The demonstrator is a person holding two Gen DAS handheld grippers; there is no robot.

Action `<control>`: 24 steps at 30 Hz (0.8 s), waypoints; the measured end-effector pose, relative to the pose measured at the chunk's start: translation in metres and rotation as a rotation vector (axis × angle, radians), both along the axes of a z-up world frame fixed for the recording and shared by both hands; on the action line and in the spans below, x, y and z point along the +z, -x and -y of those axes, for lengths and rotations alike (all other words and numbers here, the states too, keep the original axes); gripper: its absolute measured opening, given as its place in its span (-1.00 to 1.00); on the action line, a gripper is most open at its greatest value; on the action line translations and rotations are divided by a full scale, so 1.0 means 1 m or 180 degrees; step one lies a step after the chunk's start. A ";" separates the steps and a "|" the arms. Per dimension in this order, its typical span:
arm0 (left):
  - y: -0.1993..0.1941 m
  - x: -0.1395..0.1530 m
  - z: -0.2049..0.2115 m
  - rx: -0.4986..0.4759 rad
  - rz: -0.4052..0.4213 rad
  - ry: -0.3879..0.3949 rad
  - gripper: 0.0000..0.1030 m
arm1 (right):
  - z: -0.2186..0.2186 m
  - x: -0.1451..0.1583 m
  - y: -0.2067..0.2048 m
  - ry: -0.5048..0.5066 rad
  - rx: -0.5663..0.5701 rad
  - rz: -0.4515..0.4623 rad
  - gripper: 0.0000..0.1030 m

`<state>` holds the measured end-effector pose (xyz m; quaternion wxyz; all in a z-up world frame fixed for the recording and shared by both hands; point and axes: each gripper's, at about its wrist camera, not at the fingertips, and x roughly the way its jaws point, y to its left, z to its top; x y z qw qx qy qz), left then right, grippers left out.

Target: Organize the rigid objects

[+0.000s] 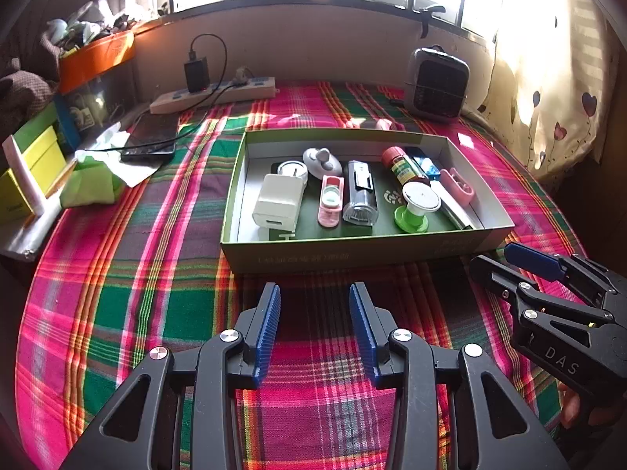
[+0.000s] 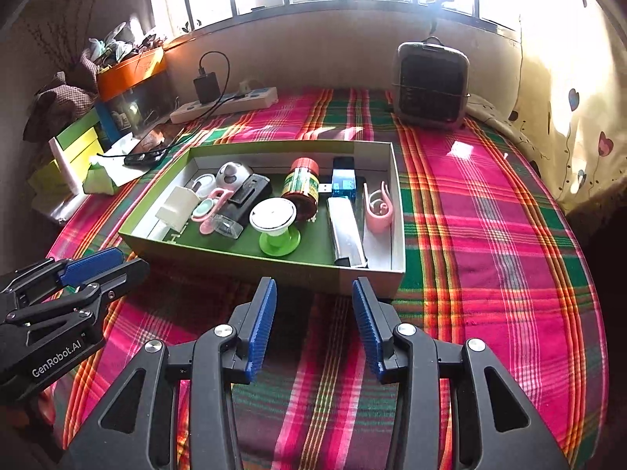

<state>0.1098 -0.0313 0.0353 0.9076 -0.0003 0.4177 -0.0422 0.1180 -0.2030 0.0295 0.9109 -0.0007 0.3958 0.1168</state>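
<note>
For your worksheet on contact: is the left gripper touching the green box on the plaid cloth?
Apart. In the left wrist view, plaid cloth shows between the left gripper and the green box; its jaws hold nothing.

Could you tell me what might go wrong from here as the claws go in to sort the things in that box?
1. The box is packed: the red-capped jar touches the green-and-white spool, so grasping either could topple or shove the other.
2. The left claw and right claw, both open and empty, sit close together before the box; reaching in together, they could collide.
3. The light cardboard box may slide on the plaid cloth if nudged.
</note>
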 end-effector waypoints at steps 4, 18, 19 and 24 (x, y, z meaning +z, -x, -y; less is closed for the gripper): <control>0.006 -0.009 0.002 0.0011 -0.0066 -0.0048 -0.30 | -0.001 -0.007 0.006 0.0018 -0.0012 -0.0075 0.00; 0.014 -0.022 0.007 0.0056 -0.0117 -0.0097 -0.24 | -0.009 -0.023 0.019 0.0101 -0.0030 -0.0223 0.01; 0.014 -0.023 0.007 0.0058 -0.0104 -0.0090 -0.22 | -0.009 -0.023 0.019 0.0109 -0.0035 -0.0214 0.01; 0.016 -0.025 0.012 0.0066 -0.0042 -0.0155 -0.10 | -0.011 -0.023 0.022 0.0191 -0.0071 -0.0193 0.01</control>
